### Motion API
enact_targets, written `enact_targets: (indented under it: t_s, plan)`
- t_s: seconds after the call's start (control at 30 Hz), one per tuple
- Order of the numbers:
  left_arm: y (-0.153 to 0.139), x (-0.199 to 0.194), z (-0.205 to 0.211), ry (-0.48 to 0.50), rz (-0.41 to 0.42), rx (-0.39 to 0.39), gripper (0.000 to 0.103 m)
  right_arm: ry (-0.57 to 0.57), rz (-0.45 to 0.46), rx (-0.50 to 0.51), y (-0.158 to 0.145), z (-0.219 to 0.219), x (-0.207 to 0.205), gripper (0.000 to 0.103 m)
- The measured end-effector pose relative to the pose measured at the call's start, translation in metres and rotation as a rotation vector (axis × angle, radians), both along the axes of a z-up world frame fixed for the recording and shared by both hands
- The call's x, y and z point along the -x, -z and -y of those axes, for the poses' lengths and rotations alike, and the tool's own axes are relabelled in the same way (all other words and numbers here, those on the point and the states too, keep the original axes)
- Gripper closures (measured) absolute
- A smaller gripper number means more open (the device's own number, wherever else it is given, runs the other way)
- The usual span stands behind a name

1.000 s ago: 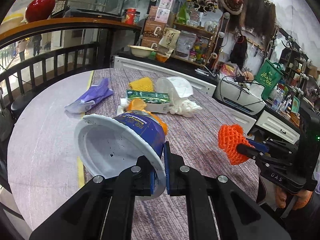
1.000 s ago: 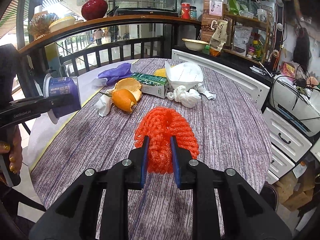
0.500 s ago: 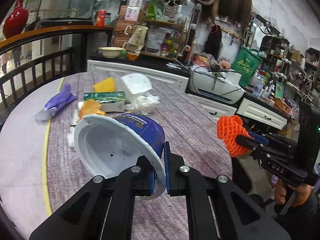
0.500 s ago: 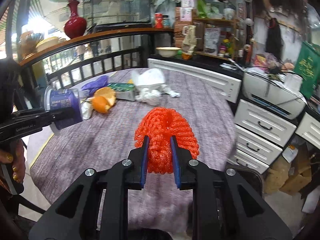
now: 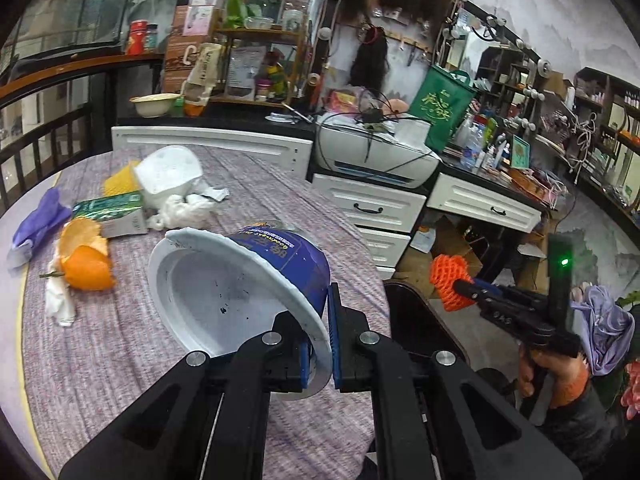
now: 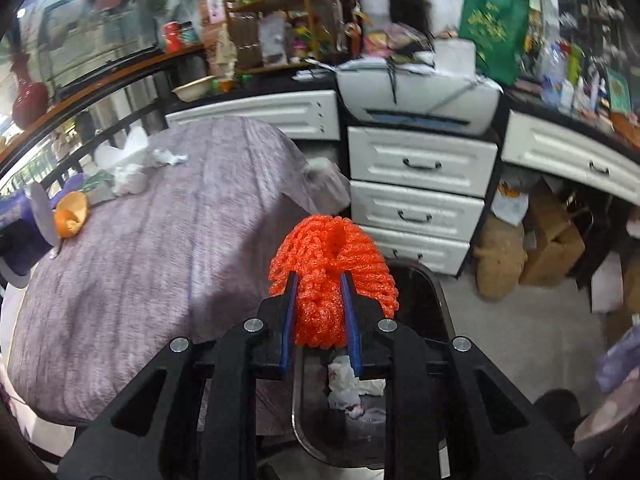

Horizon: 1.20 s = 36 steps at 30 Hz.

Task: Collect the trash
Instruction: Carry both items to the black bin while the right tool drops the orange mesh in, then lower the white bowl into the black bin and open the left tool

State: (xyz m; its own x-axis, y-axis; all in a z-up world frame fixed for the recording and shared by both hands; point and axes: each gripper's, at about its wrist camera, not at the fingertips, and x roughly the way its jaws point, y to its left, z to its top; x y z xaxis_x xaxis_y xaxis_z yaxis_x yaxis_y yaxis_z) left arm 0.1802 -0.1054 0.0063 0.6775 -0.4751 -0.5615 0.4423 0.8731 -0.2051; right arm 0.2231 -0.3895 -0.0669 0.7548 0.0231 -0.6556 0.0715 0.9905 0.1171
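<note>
While the right gripper (image 6: 318,316) has its jaws clamped on the orange foam net (image 6: 332,264) above the dark bin (image 6: 436,304), where crumpled tissue (image 6: 348,388) already lies, the left gripper (image 5: 318,344) pinches the rim of the blue-and-white cup (image 5: 240,288) over the bench (image 5: 120,360). Neither is dropped yet. Farther off, orange peel (image 5: 86,260), a green carton (image 5: 112,212), a purple glove (image 5: 40,220) and white wrappers (image 5: 172,184) remain to collect.
</note>
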Motion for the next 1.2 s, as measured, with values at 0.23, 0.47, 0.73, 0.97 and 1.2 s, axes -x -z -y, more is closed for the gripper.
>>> enact_targets:
  t_s: [0.23, 0.47, 0.73, 0.97, 1.2]
  plan:
    - [0.001, -0.008, 0.029, 0.049, -0.018, -0.005, 0.095, 0.082, -0.117, -0.046, 0.049, 0.026, -0.004, 0.074]
    - [0.007, -0.011, 0.057, 0.102, -0.044, -0.017, 0.095, 0.179, -0.176, -0.043, 0.074, 0.043, -0.002, 0.040]
    - [0.013, -0.015, 0.087, 0.162, -0.090, -0.008, 0.095, 0.218, -0.101, -0.020, 0.049, 0.052, 0.013, 0.035]
    - [0.023, -0.021, 0.124, 0.242, -0.148, -0.014, 0.095, 0.293, -0.002, 0.022, 0.013, 0.069, 0.032, 0.032]
    - [0.051, -0.025, 0.170, 0.362, -0.246, -0.053, 0.095, 0.387, 0.062, 0.019, -0.009, 0.098, 0.049, 0.026]
